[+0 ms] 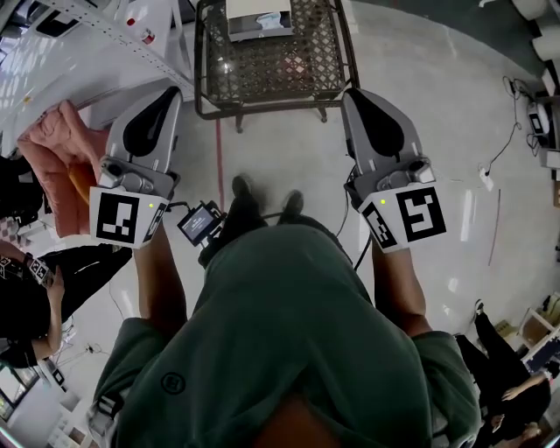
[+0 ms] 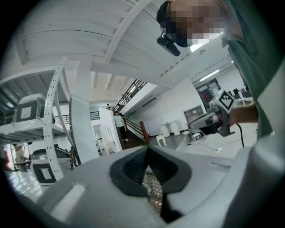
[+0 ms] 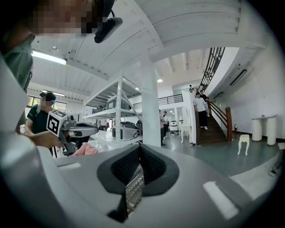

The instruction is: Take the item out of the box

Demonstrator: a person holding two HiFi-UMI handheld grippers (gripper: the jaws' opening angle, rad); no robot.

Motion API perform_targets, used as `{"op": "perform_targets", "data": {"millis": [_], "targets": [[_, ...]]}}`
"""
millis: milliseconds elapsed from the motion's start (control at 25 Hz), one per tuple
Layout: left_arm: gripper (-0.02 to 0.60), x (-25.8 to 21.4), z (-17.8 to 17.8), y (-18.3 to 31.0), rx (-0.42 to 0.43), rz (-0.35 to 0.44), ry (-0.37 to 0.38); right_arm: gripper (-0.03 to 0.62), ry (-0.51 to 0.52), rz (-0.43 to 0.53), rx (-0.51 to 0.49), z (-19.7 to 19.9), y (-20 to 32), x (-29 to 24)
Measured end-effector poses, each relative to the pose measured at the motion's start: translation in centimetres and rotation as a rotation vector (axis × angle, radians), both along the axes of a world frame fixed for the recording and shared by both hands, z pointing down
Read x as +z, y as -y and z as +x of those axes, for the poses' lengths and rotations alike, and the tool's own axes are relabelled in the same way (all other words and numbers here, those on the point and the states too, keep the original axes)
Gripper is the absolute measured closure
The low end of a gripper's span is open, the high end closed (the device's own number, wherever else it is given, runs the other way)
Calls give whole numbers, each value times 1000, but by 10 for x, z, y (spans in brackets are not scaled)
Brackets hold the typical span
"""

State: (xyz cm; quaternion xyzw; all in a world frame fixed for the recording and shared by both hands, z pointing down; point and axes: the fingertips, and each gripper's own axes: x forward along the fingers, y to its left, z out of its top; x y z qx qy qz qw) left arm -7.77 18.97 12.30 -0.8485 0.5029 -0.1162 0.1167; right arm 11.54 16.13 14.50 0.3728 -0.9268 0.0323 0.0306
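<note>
Above glossy floor (image 1: 280, 157), left gripper (image 1: 173, 91) and right gripper (image 1: 351, 94): ribbed jaws together (empty)

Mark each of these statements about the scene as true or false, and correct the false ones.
1. The left gripper and the right gripper are both shut and empty. True.
2. The left gripper holds the pink cloth. False: the cloth lies apart from it, further to the left.
3. A mesh table stands in front of the person. True.
4. Nothing lies on the mesh table. False: a box sits on it.
</note>
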Motion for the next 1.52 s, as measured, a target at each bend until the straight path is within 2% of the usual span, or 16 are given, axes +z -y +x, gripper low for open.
{"op": "perform_targets", "data": {"millis": [80, 520, 920, 1240, 1520], "targets": [[581, -5, 0, 2, 14, -1, -6, 588, -6, -11, 12, 0, -1, -2], [581, 4, -10, 87, 166, 1, -71, 588, -67, -15, 161, -9, 50, -7], [581, 7, -43, 147, 262, 6, -99, 588, -90, -13, 267, -44, 89, -12], [581, 4, -77, 173, 301, 30, -128, 588, -111, 0, 296, -86, 107, -15], [581, 6, -99, 185, 262, 28, -144, 588, -130, 1, 251, -108, 129, -16]]}}
